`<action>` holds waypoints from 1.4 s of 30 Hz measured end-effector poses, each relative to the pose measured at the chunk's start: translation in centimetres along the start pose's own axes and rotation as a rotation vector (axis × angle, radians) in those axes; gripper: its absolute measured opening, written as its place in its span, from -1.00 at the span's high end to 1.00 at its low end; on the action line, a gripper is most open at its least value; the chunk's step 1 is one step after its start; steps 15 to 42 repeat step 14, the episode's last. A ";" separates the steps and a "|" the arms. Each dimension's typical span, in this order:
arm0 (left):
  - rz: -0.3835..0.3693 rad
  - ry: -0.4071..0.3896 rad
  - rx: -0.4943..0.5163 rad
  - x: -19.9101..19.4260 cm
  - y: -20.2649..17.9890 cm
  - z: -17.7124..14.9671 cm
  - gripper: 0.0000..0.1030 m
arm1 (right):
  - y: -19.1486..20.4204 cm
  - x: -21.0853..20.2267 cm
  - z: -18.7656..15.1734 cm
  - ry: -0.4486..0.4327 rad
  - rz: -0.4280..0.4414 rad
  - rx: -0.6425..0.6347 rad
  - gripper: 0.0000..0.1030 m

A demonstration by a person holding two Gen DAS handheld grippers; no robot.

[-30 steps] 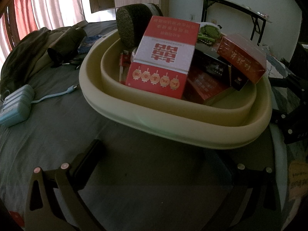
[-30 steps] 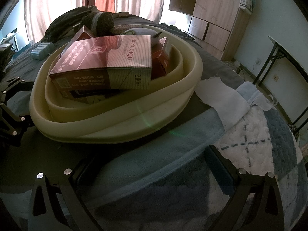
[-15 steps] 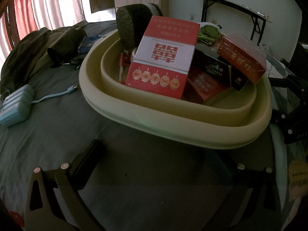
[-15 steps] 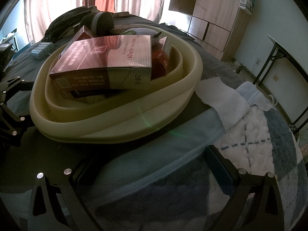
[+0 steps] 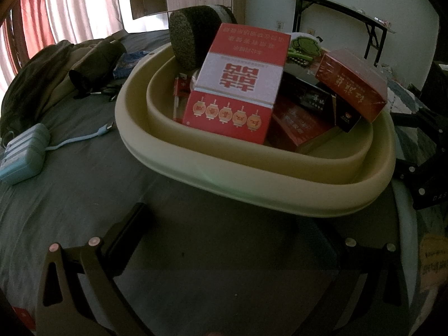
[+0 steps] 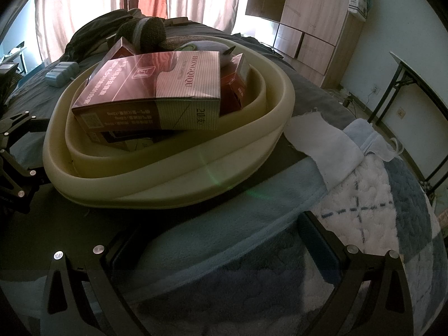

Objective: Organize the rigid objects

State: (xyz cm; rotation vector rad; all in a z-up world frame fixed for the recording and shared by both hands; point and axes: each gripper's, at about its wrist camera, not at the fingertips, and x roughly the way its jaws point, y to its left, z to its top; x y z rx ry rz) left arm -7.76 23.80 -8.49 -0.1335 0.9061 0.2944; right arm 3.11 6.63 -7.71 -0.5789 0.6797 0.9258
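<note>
1. The left tool (image 5: 224, 240) hovers low over the dark grey bed sheet (image 5: 84, 173), its two black fingers spread wide with nothing between them.
2. The right tool (image 6: 221, 246) is likewise released, fingers wide apart above a blue and white fleece blanket (image 6: 364, 210).
3. Just ahead of both tools sits a cream basin (image 5: 252, 187), resting on the bed, with its inner rim stepped inside the outer one.
4. Inside it, a red and white carton (image 5: 240, 84) with lantern prints leans tilted against the near wall in the left view.
5. To its right lie a dark red carton (image 5: 299, 123) low down and a red box (image 5: 352, 84) perched on top of a black box (image 5: 322, 98).
6. From the right view, a maroon carton (image 6: 151, 92) marked HONGQIQU lies across the top of the pile.
7. A dark speckled roll (image 5: 193, 39) stands at the far rim, beside a green and white item (image 5: 305, 46).
8. Left of the basin lies a pale blue power bank (image 5: 23, 151) with its cable.
9. Farther back, dark clothing (image 5: 56, 75) is heaped near the curtains (image 5: 56, 8).
</note>
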 end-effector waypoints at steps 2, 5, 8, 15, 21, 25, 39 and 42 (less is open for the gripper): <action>0.000 0.000 0.001 -0.1 -0.1 -0.1 -1.00 | -0.1 0.0 0.0 0.000 0.000 0.000 -0.99; -0.001 0.000 0.000 -0.1 -0.1 -0.1 -1.00 | -0.1 0.0 0.0 0.000 0.000 0.000 -0.99; 0.000 -0.001 0.001 -0.1 0.0 0.0 -1.00 | 0.0 0.0 0.0 0.000 0.000 0.000 -0.99; -0.001 0.000 0.001 -0.1 0.0 0.0 -1.00 | -0.1 0.0 0.0 0.000 0.000 0.000 -0.99; -0.001 0.000 0.001 -0.1 0.0 0.0 -1.00 | -0.1 0.0 0.0 0.000 0.000 0.000 -0.99; -0.001 0.000 0.001 -0.1 0.0 0.0 -1.00 | -0.1 0.0 0.0 0.000 0.000 0.000 -0.99; -0.001 0.000 0.001 -0.1 0.0 0.0 -1.00 | -0.1 0.0 0.0 0.000 0.000 0.000 -0.99; -0.001 0.000 0.001 -0.1 0.0 0.0 -1.00 | -0.1 0.0 0.0 0.000 0.000 0.000 -0.99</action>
